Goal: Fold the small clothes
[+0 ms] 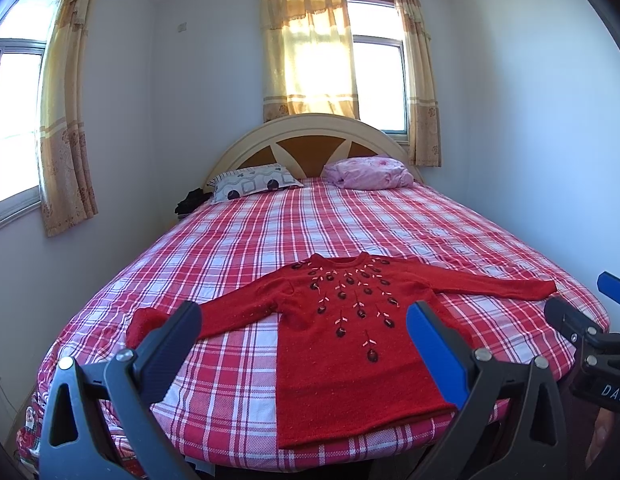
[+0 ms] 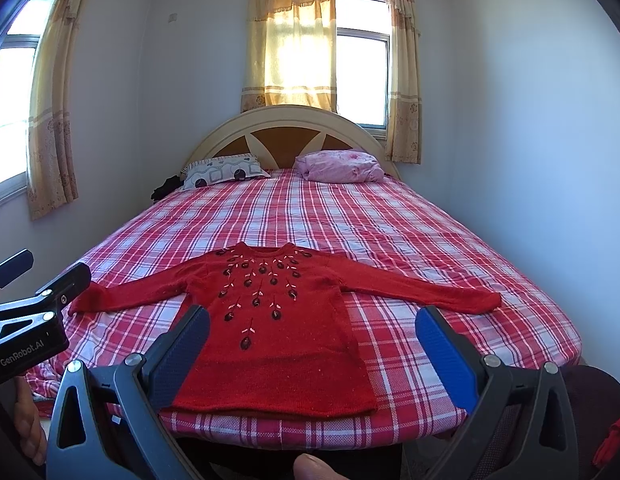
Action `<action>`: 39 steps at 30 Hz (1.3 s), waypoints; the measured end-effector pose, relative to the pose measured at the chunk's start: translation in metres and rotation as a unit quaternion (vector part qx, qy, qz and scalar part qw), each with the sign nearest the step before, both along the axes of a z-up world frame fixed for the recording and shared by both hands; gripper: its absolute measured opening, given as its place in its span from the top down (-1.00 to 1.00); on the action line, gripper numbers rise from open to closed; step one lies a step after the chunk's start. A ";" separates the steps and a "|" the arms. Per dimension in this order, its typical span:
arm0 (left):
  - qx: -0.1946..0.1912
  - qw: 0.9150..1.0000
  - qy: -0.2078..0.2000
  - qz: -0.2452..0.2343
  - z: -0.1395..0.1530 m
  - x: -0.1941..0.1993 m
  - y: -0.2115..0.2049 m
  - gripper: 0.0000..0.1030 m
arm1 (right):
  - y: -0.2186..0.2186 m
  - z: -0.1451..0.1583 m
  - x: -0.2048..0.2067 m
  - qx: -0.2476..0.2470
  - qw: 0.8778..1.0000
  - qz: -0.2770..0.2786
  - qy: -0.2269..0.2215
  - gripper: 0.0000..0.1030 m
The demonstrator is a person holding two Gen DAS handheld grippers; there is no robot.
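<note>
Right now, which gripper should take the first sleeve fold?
Likely left. The left gripper is open with the sweater sleeve cuff beside its finger; the right gripper frames the body, its sleeve further off. Close call.

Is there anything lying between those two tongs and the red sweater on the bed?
Nothing visible. The red sweater lies flat and spread out on the plaid bedsheet, with both tongs, left and right, open in the air before its hem. The pillows sit far off at the headboard.
</note>
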State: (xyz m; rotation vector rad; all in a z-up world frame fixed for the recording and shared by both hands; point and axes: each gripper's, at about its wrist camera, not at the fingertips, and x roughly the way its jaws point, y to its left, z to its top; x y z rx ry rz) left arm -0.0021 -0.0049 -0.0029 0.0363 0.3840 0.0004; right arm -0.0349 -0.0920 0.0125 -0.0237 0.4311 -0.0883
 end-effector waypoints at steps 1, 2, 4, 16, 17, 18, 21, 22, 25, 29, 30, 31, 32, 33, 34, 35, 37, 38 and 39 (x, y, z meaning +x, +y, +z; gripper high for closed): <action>0.000 1.000 0.000 0.000 -0.001 0.000 0.001 -1.00 | 0.000 0.000 0.000 0.000 1.000 0.000 0.000 -0.98; 0.000 1.000 0.000 0.000 -0.001 0.001 0.002 -1.00 | 0.000 0.000 0.000 0.000 1.000 0.000 0.000 -0.98; 0.000 1.000 0.000 0.000 -0.001 0.001 0.002 -1.00 | 0.001 0.000 0.001 -0.001 1.000 -0.001 0.000 -0.98; 0.001 1.000 0.006 0.001 -0.006 0.005 0.003 -1.00 | 0.002 -0.004 0.002 -0.001 1.000 -0.001 0.004 -0.98; 0.001 1.000 0.006 0.002 -0.006 0.006 0.004 -1.00 | 0.002 -0.004 0.002 -0.001 1.000 -0.001 0.004 -0.98; 0.001 1.000 0.006 0.002 -0.006 0.007 0.004 -1.00 | 0.002 -0.004 0.002 -0.001 1.000 -0.001 0.004 -0.98; 0.002 1.000 0.006 0.002 -0.007 0.006 0.002 -1.00 | 0.002 -0.004 0.002 -0.001 1.000 -0.001 0.004 -0.98; 0.002 1.000 0.007 0.002 -0.007 0.006 0.002 -1.00 | 0.002 -0.004 0.002 -0.001 1.000 -0.001 0.004 -0.98; 0.002 1.000 0.007 0.002 -0.007 0.006 0.003 -1.00 | 0.002 -0.004 0.002 -0.001 1.000 -0.001 0.005 -0.98; 0.002 1.000 0.008 0.003 -0.008 0.007 0.004 -1.00 | 0.002 -0.005 0.002 -0.002 1.000 -0.001 0.006 -0.98; 0.002 1.000 0.008 0.003 -0.008 0.007 0.004 -1.00 | 0.001 -0.005 0.003 -0.001 1.000 0.000 0.006 -0.98; 0.002 1.000 0.008 0.003 -0.008 0.007 0.004 -1.00 | 0.001 -0.005 0.004 -0.001 1.000 0.000 0.007 -0.98; 0.003 1.000 0.008 0.003 -0.008 0.007 0.004 -1.00 | 0.001 -0.006 0.004 -0.001 1.000 0.001 0.008 -0.98; 0.003 1.000 0.008 0.003 -0.008 0.007 0.004 -1.00 | 0.001 -0.007 0.005 -0.001 1.000 0.001 0.008 -0.98; 0.003 1.000 0.008 0.004 -0.009 0.007 0.004 -1.00 | 0.001 -0.007 0.005 -0.002 1.000 0.002 0.009 -0.98; 0.004 1.000 0.009 0.004 -0.009 0.008 0.004 -1.00 | 0.002 -0.008 0.006 -0.003 1.000 0.003 0.011 -0.98; 0.004 1.000 0.012 0.005 -0.011 0.010 0.005 -1.00 | 0.001 -0.010 0.007 -0.004 1.000 0.003 0.013 -0.98; 0.003 1.000 0.013 0.005 -0.012 0.011 0.005 -1.00 | 0.001 -0.010 0.008 -0.004 1.000 0.004 0.014 -0.98; 0.003 1.000 0.014 0.006 -0.012 0.011 0.005 -1.00 | 0.001 -0.011 0.008 -0.004 1.000 0.004 0.014 -0.98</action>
